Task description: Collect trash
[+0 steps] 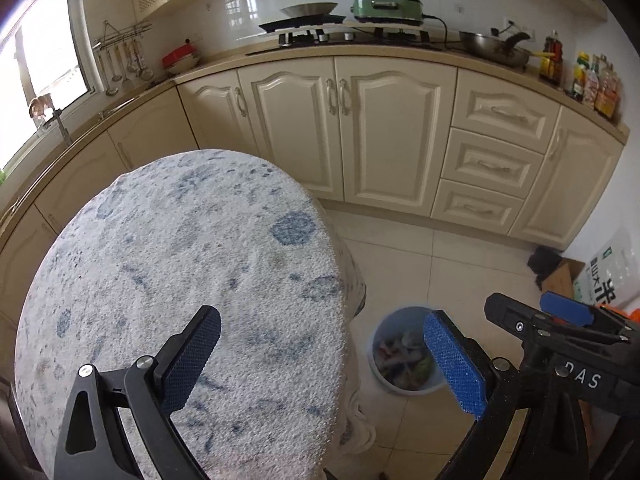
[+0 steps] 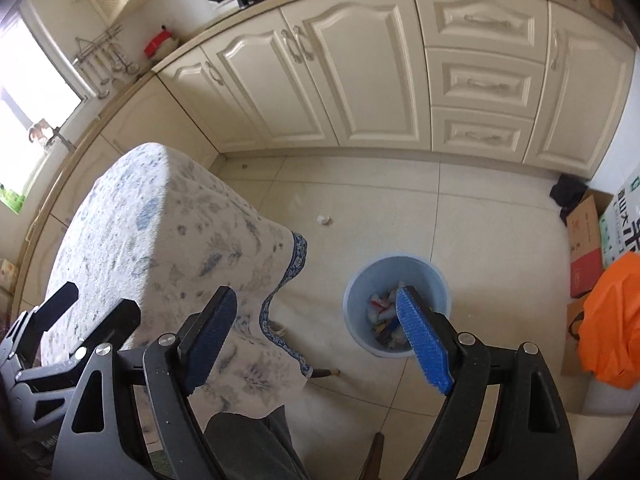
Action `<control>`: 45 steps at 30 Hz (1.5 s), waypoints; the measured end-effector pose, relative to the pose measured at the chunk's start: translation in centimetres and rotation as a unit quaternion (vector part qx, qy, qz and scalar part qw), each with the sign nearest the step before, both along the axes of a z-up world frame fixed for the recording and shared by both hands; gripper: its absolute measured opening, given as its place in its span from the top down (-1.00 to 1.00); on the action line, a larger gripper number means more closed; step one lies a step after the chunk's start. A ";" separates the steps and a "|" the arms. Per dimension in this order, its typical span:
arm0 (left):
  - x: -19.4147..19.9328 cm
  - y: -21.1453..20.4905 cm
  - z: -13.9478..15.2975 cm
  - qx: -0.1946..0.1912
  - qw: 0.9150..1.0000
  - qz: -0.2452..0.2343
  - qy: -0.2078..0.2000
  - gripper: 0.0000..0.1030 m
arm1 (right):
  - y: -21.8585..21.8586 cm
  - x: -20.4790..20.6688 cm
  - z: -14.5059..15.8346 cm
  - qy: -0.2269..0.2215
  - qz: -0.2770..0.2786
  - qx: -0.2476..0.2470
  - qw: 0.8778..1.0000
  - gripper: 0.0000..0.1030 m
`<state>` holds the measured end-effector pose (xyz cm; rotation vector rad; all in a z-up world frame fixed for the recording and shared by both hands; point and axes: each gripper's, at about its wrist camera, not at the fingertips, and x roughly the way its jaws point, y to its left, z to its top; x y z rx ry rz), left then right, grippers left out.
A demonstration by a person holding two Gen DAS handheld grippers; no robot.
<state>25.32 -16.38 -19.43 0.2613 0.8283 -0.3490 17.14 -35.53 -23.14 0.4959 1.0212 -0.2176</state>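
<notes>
A kitchen floor seen from 2 hand-held grippers, both angled downward. The right gripper (image 2: 320,336) stands with its jaws spread wide and nothing between the blue pads; its right pad (image 2: 424,344) overlaps the near rim of the pale blue trash bin (image 2: 356,300) in the picture, which stands on the tiles just ahead and below. Inside the bin lies a jumble of wrappers and paper scraps (image 2: 382,312). Farther ahead of this gripper, well apart from the bin, a small crumpled white scrap (image 2: 324,220) sits alone on the tile floor (image 2: 400,208). To the gripper's left a round table under a blue-flecked white cloth (image 2: 160,240) fills the view.

The left gripper (image 1: 320,356) is likewise wide open and empty, its left finger over the cloth (image 1: 180,260), its right finger in front of the bin (image 1: 394,320). The right gripper's body (image 1: 560,336) shows just to its right. Cream cabinets (image 1: 340,128) line the wall beyond.
</notes>
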 end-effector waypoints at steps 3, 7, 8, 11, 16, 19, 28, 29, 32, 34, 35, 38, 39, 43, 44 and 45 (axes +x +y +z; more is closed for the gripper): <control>-2.0 2.2 1.4 -0.012 1.000 0.024 -0.013 -0.95 | 1.3 -0.7 1.5 -0.019 0.006 -0.011 1.000 -0.78; -5.2 5.2 3.3 -0.027 0.998 0.052 -0.035 -0.98 | 3.6 -2.1 3.9 -0.047 0.014 -0.034 0.998 -0.91; -6.2 6.1 3.9 -0.030 0.997 0.062 -0.043 -0.98 | 4.1 -2.4 4.4 -0.053 0.013 -0.042 0.998 -0.95; -8.8 8.5 5.2 -0.044 0.994 0.087 -0.059 -0.98 | 6.3 -3.9 6.3 -0.083 0.016 -0.067 0.994 -0.97; -13.5 12.6 7.3 -0.064 0.986 0.134 -0.080 -0.98 | 9.3 -6.1 9.5 -0.134 0.040 -0.088 0.986 -0.99; -16.1 14.7 8.2 -0.075 0.981 0.157 -0.090 -0.98 | 10.8 -7.2 11.0 -0.158 0.060 -0.097 0.981 -0.99; -23.1 17.8 10.4 -0.098 0.970 0.187 -0.118 -0.98 | 13.5 -10.9 14.5 -0.209 0.061 -0.154 0.964 -0.99; -23.5 18.0 10.6 -0.101 0.970 0.185 -0.120 -0.98 | 13.6 -11.4 14.7 -0.212 0.060 -0.156 0.963 -0.99; -25.0 18.5 11.0 -0.107 0.969 0.184 -0.128 -0.98 | 14.0 -12.4 15.3 -0.224 0.059 -0.156 0.960 -0.99; -26.0 18.7 11.3 -0.110 0.967 0.183 -0.136 -0.98 | 14.2 -12.9 15.6 -0.231 0.057 -0.157 0.958 -0.99; -26.1 18.8 11.4 -0.110 0.967 0.183 -0.138 -0.98 | 14.3 -13.2 15.7 -0.233 0.057 -0.157 0.958 -0.99; -26.8 18.8 11.5 -0.110 0.967 0.179 -0.141 -0.98 | 14.4 -13.8 15.8 -0.236 0.057 -0.158 0.957 -0.99; -27.0 18.9 11.5 -0.112 0.968 0.177 -0.141 -0.98 | 14.4 -14.0 15.9 -0.237 0.056 -0.159 0.957 -0.99; -27.1 18.8 11.6 -0.113 0.968 0.172 -0.142 -0.98 | 14.4 -14.6 15.9 -0.237 0.052 -0.159 0.957 -0.99; -27.2 18.8 11.6 -0.113 0.968 0.172 -0.142 -0.98 | 14.4 -14.7 15.9 -0.235 0.052 -0.159 0.957 -0.99; -27.3 18.8 11.6 -0.113 0.968 0.172 -0.142 -0.98 | 14.5 -14.9 16.0 -0.236 0.051 -0.159 0.957 -0.99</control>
